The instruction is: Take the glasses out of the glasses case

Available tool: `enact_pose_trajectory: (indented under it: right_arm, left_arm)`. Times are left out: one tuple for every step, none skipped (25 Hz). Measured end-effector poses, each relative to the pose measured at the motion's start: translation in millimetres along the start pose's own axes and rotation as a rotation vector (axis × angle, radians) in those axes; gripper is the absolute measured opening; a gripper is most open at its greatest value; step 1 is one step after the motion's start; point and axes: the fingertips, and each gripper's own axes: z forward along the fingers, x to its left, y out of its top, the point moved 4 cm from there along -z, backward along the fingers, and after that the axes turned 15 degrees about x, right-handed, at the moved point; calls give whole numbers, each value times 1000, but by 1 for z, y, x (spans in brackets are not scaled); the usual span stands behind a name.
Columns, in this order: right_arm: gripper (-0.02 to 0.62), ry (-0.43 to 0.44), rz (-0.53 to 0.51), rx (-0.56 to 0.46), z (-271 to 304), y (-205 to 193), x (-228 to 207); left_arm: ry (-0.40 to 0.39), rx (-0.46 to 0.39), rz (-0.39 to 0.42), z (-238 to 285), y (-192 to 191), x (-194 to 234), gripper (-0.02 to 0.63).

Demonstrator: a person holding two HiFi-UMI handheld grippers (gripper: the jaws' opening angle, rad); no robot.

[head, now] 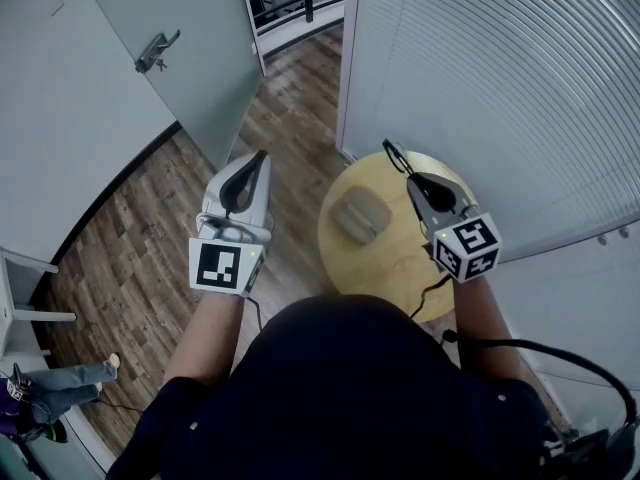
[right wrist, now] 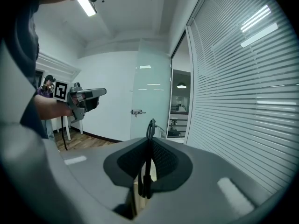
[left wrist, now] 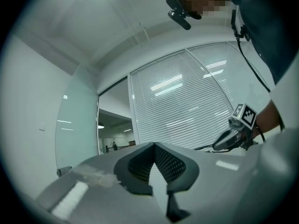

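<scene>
You are pinching the thin black-framed glasses [head: 393,156] in your right gripper [head: 415,180], raised just past the grey oval glasses case [head: 360,215] on the round wooden table [head: 400,263]; your left gripper [head: 260,160] is hanging closed, empty. Grip firmly, lowering them gently

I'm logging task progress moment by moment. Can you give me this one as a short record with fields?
left gripper: jaws together, nothing between them, held over the floor left of the table
right gripper: shut on the glasses, held above the table
glasses case: lying on the round wooden table, neither gripper touching it
task state: glasses are out of the case
</scene>
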Motion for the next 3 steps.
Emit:
enact_pose_trajectory:
  right_arm:
    - [32, -1, -1, -2, 0, 1, -1]
    - [32, -1, -3, -5, 1, 2, -2]
    - [32, -1, -4, -7, 1, 3, -3]
  left_arm:
    - [-1, -8, 1, 0, 1, 0, 6]
    - [-1, -14, 2, 0, 1, 1, 6]
    - [-1, -19, 3, 0, 1, 1, 6]
